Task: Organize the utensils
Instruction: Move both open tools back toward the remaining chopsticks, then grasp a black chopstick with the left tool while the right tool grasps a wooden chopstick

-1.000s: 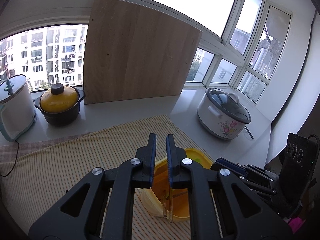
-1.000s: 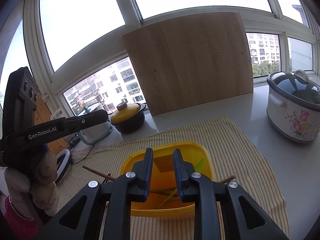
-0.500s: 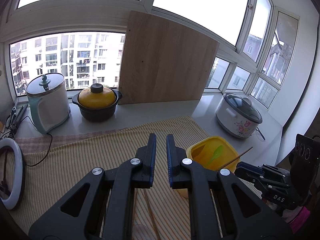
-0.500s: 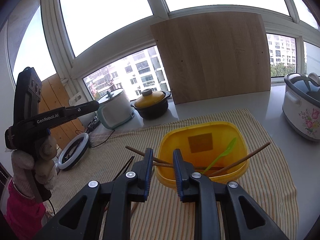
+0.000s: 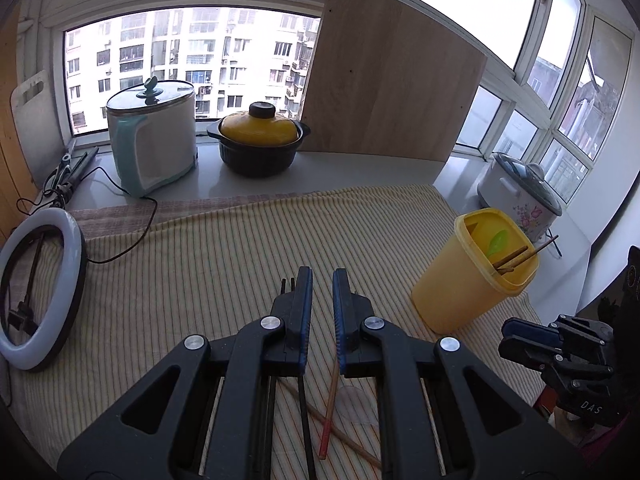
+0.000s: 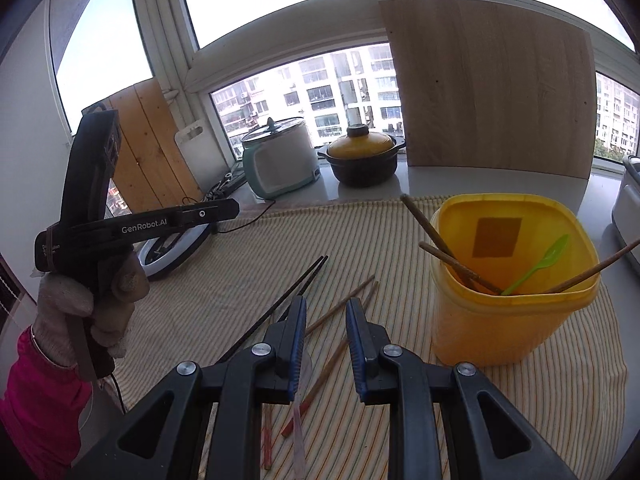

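Right wrist view: the right gripper (image 6: pixel 323 316) hangs with jaws apart and empty over wooden chopsticks (image 6: pixel 342 350) lying on the striped cloth (image 6: pixel 224 280), just left of the yellow tub (image 6: pixel 508 320). The left gripper (image 5: pixel 319 292), jaws likewise apart, hovers above a red-tipped chopstick (image 5: pixel 329 404).

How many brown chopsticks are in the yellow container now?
3. In the yellow container: upper left chopstick and lower left chopstick lean toward its left rim; right chopstick leans out over the right rim. Shorter ones may be hidden.

Home kitchen: rice cooker (image 5: pixel 520 194), casserole pot (image 5: pixel 258 144).
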Available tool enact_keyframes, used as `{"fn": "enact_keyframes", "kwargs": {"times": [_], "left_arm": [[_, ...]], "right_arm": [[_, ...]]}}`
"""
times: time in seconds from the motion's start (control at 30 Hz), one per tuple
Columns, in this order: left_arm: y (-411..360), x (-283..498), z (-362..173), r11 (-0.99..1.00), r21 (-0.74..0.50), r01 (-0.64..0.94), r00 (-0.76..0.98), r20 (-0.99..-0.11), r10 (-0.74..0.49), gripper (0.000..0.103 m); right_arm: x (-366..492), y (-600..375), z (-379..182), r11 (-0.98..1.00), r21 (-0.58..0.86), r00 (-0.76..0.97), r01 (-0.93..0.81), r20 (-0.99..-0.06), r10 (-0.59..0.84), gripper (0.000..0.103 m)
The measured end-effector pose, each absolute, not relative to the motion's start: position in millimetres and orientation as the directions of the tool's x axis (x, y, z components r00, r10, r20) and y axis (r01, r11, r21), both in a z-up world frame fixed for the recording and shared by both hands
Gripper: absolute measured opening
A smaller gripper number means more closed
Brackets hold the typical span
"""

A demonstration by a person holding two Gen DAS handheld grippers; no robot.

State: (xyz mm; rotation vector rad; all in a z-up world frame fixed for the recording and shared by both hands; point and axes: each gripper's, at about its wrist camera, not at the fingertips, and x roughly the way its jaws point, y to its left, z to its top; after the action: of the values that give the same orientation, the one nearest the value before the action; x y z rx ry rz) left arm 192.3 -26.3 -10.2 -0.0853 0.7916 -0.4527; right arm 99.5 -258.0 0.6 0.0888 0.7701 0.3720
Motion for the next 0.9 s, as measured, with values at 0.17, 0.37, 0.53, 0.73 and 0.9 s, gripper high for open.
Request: {"fn": "enact_keyframes", "kwargs": {"times": [0.17, 0.37, 0.53, 0.73, 0.9], "left_arm": [[-13, 195, -38, 0.907, -0.263, 0.330, 0.578, -0.703, -0.414, 0.008], [-2, 200, -67, 0.906, -0.285, 0.312, 0.530, -0.740, -0.415, 0.008], [2, 206, -87, 0.897, -0.318, 0.307, 0.481, -0.761, -0.435, 0.008], [-1, 214, -103, 0.891, -0.323, 0.320, 0.437, -0.784, -0.441, 0.008], [-5, 221, -113, 0.887, -0.329, 0.323, 0.413, -0.795, -0.445, 0.008]], "right_arm": [[112, -231, -19, 0.927, 0.207, 0.600, -0.313, -0.714, 0.362, 0.020], [141, -211, -48, 0.925, 0.246, 0.498, -0.289, -0.787, 0.365, 0.020], [172, -202, -79, 0.944, 0.263, 0.424, -0.201, -0.845, 0.326, 0.022], [202, -201, -107, 0.949, 0.299, 0.343, -0.103, -0.884, 0.316, 0.022], [218, -202, -121, 0.953, 0.301, 0.312, -0.038, -0.902, 0.297, 0.022]]}}
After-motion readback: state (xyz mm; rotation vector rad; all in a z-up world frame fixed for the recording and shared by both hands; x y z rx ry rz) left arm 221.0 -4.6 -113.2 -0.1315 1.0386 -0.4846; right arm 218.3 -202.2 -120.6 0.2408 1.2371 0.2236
